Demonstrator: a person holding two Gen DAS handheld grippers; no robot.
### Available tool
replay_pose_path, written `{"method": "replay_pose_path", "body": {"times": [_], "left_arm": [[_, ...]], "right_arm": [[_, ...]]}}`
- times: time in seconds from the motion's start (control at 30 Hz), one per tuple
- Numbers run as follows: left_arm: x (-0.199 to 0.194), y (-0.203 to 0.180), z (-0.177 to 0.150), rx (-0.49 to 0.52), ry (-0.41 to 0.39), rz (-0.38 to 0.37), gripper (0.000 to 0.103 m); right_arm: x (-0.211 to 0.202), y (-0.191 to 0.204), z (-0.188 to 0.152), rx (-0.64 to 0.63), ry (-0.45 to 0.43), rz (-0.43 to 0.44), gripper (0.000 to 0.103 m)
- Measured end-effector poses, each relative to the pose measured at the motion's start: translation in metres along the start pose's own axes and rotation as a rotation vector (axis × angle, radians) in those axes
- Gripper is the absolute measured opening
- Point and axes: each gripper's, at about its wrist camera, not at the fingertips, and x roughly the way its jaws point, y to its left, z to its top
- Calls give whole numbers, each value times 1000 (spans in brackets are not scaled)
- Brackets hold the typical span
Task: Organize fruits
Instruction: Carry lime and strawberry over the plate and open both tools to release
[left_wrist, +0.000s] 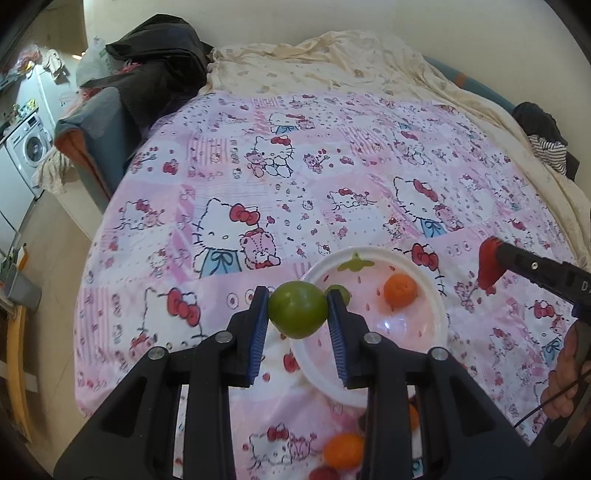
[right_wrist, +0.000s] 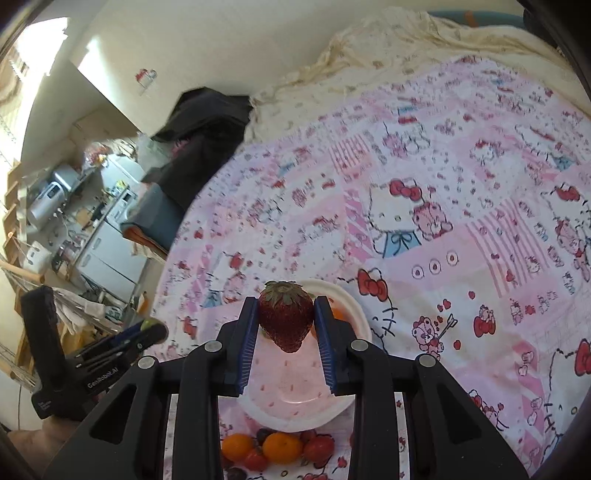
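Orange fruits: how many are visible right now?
3: one on the plate at; two on the bedspread near the plate's front edge at and. The grippers may hide more.

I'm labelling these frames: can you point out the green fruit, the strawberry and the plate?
green fruit (left_wrist: 297, 309), left wrist view, middle of its skin between the pads.
strawberry (right_wrist: 285, 319), right wrist view, centre of its red body.
plate (left_wrist: 437, 295), left wrist view, on its white right rim.
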Motion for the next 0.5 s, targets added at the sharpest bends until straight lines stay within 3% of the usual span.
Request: {"method": "replay_pose_path", "body": {"times": [0.2,0.5], "left_arm": [[34,-11,-2,33,43,-12,28],[67,-29,-20,97,91,-17,28]], "right_arm": [[30,-17,-3,49,88,-25,32],[62,-13,-25,7,229,-77,32]]}}
